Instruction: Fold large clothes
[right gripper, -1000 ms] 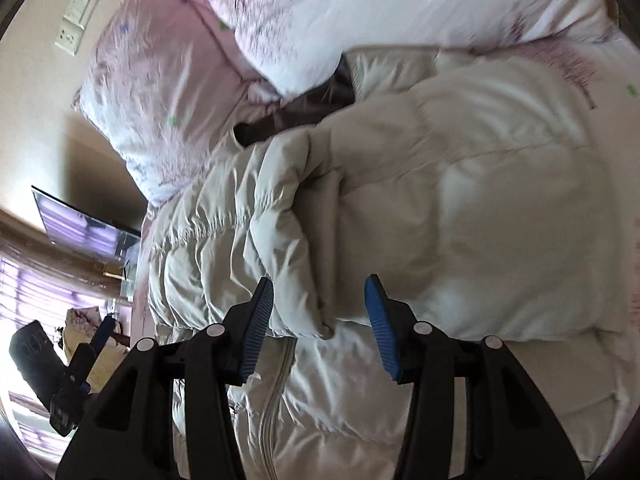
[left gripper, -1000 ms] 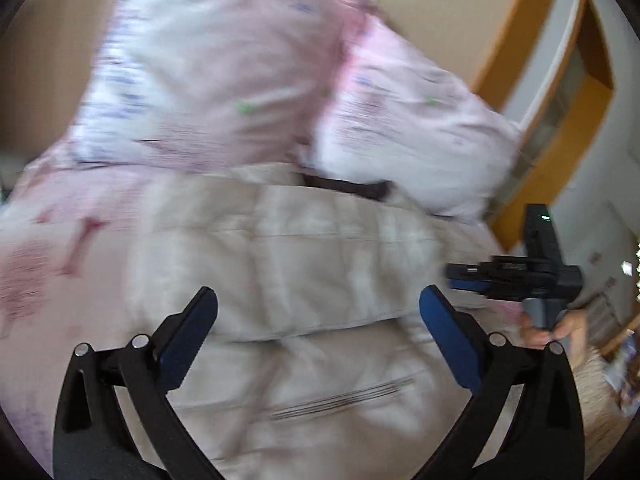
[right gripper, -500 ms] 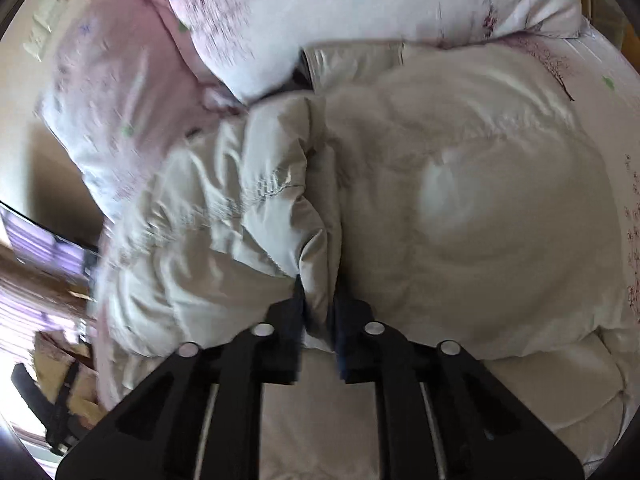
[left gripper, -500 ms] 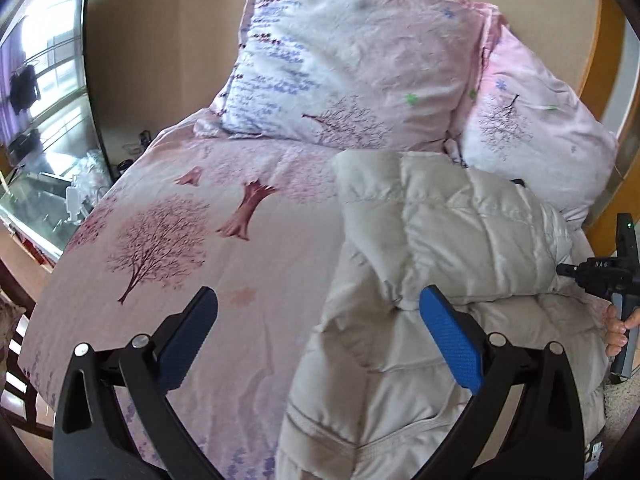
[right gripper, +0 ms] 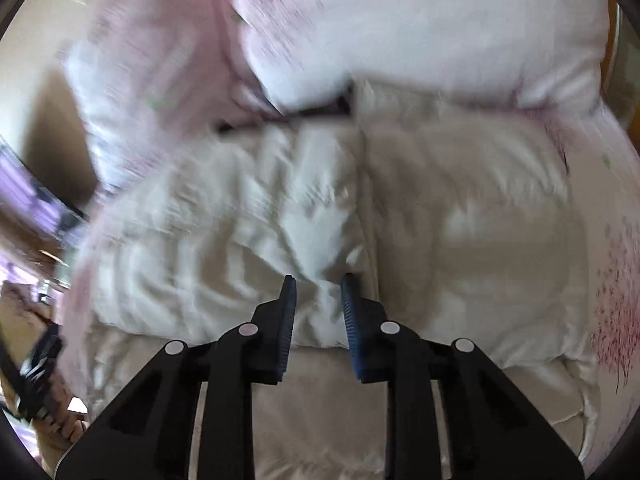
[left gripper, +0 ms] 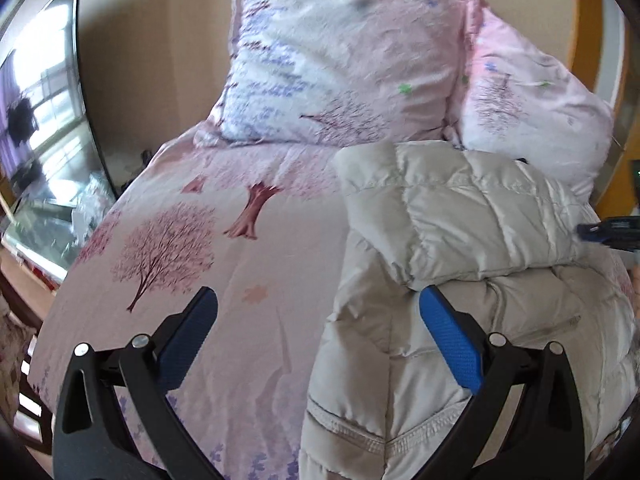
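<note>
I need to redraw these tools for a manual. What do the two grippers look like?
Both match: the left gripper and right gripper have matte black, angular plastic linkage arms with silver round rivets at the joints. The jaws carry bright blue, finely ribbed pads. No cables, markings or sleeves show.
</note>
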Motion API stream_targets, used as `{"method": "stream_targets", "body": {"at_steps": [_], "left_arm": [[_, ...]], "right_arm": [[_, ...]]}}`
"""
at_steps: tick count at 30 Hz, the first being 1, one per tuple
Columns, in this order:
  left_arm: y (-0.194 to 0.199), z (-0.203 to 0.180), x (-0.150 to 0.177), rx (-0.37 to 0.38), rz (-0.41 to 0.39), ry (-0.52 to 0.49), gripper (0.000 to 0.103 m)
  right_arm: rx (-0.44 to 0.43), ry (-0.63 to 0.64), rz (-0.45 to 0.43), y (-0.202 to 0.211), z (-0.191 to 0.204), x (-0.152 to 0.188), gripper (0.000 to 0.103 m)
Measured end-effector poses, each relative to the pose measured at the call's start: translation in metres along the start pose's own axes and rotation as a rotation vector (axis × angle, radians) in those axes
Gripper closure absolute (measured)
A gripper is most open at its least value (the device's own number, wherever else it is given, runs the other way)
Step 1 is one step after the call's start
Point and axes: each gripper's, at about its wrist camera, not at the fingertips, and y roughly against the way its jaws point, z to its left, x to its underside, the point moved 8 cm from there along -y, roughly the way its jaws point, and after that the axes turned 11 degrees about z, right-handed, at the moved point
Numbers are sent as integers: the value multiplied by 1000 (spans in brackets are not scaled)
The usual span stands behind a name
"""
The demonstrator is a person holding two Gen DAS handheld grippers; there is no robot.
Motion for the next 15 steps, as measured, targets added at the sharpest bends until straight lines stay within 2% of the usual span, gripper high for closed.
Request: {"method": "stream_targets", "body": {"at_steps": [2,4,9,10,13,15], "left_arm": [[-2,-4,3,1,24,-24,2],[-6,-3,7,19,65,-16,2],[-11,7,17,74,123,44,2],[-10,11,20,88,121,51,2],[-2,17,28,136,106,55,2],[0,24,34,157,114,67,2]], "right_arm": [[-12,-42,54,-23,-10,-3,85],[-37,-69,74,-29,-13,-5,86],[-98,-65,100,-20,-18,-8,81],[-123,-55,86,-10,-17,-3,72],[-183,-41,21,22,-24,13,36],[-193,-27,-54,52,-42,25,28]]}}
